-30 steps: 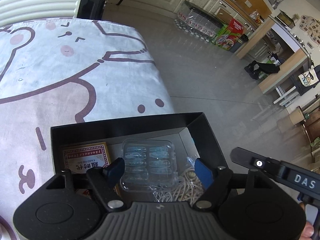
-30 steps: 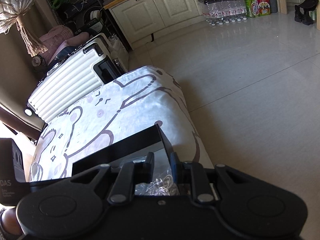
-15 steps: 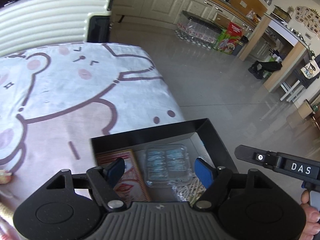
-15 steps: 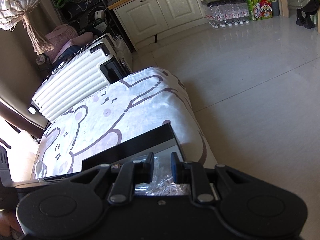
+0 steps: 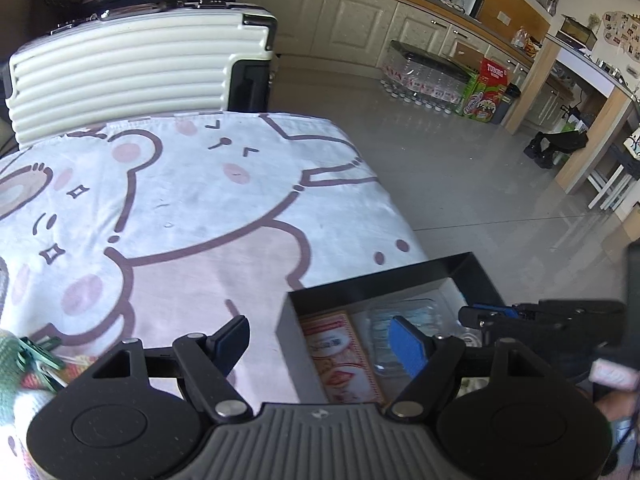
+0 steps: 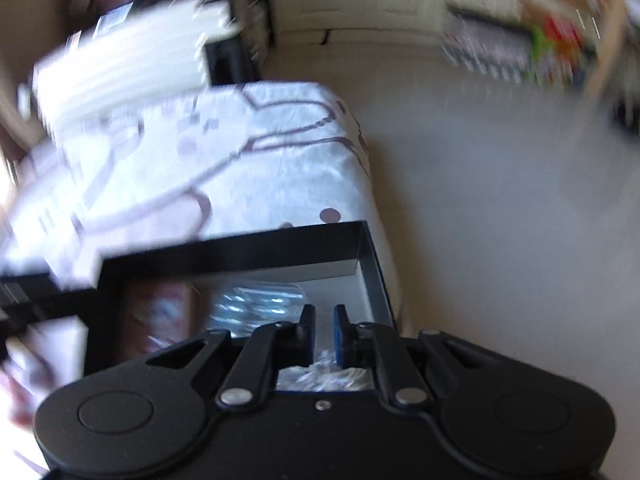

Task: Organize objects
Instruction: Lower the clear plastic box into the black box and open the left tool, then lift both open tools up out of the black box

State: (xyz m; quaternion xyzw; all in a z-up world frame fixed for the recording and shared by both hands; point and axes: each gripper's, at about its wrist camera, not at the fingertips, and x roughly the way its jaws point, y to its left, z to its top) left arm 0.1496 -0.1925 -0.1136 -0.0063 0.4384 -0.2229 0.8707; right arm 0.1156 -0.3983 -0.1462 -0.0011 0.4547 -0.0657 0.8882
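A black open box (image 5: 372, 278) sits at the right edge of the bear-print cloth table (image 5: 192, 208). Inside lie a red card pack (image 5: 340, 356) and a clear plastic case (image 5: 384, 320). My left gripper (image 5: 320, 340) is open and empty, held over the box's left wall. My right gripper (image 6: 323, 334) has its pads nearly together with nothing between them, held over the box (image 6: 240, 256) above the clear case (image 6: 260, 302); that view is blurred. It also shows in the left wrist view (image 5: 492, 312).
A white ribbed suitcase (image 5: 132, 76) stands behind the table. Green clips and knitted things (image 5: 24, 364) lie at the left edge. Grey floor (image 5: 460, 168) drops off right of the table, with bottles and cartons (image 5: 480, 88) by the cabinets.
My left gripper has moved left and back, so the box now sits lower right in its view. My right gripper is moving fast and now looks straighter down into the box.
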